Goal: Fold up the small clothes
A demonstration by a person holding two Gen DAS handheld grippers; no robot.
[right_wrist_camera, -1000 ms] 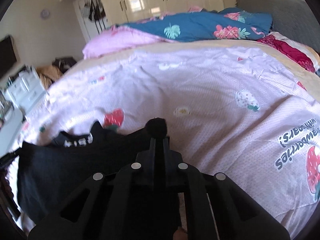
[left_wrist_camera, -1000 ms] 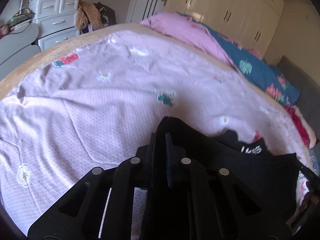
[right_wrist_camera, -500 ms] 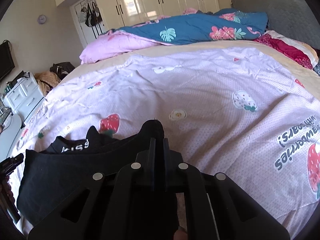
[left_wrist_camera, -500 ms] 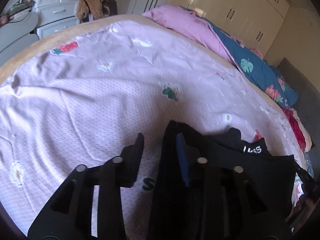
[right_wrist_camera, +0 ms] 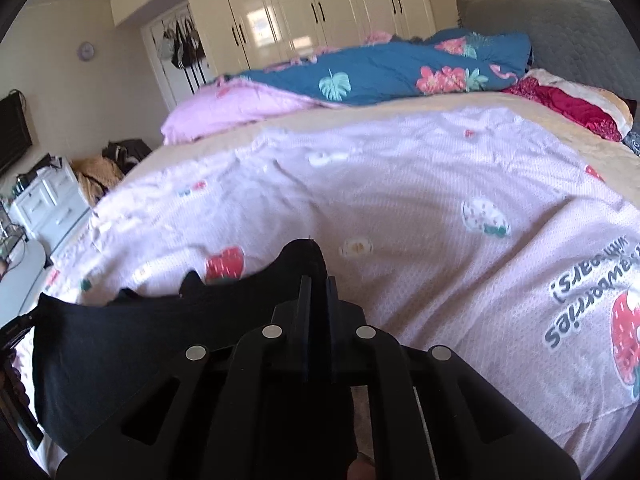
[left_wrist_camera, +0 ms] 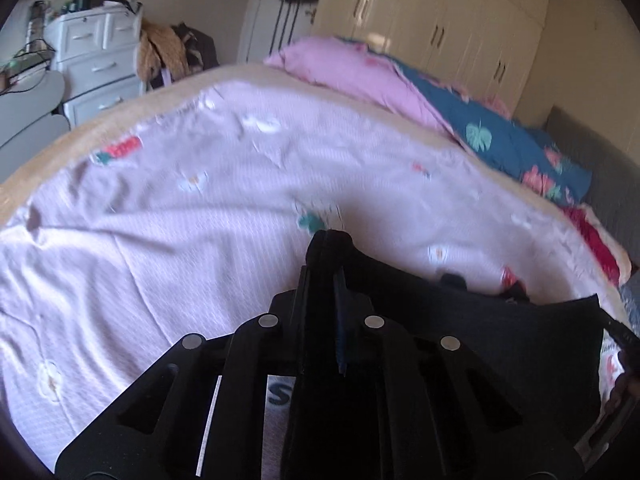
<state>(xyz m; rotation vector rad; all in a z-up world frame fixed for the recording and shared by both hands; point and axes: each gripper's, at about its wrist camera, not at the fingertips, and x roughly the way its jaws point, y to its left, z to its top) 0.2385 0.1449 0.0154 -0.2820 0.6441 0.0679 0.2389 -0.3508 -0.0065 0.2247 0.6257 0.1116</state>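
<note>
The small black garment [left_wrist_camera: 480, 320] is soft, matte knit fabric, stretched in a saggy band between both grippers just above the near edge of the bed [right_wrist_camera: 360, 120], with a bunched corner poking up past each set of fingertips. The left gripper [left_wrist_camera: 322, 280] has just been closing and is now pinched tight on one corner, while the right gripper [right_wrist_camera: 316, 284] is clamped on the other. Underneath lies a pale pink waffle-textured blanket [right_wrist_camera: 420, 200] with strawberry prints.
</note>
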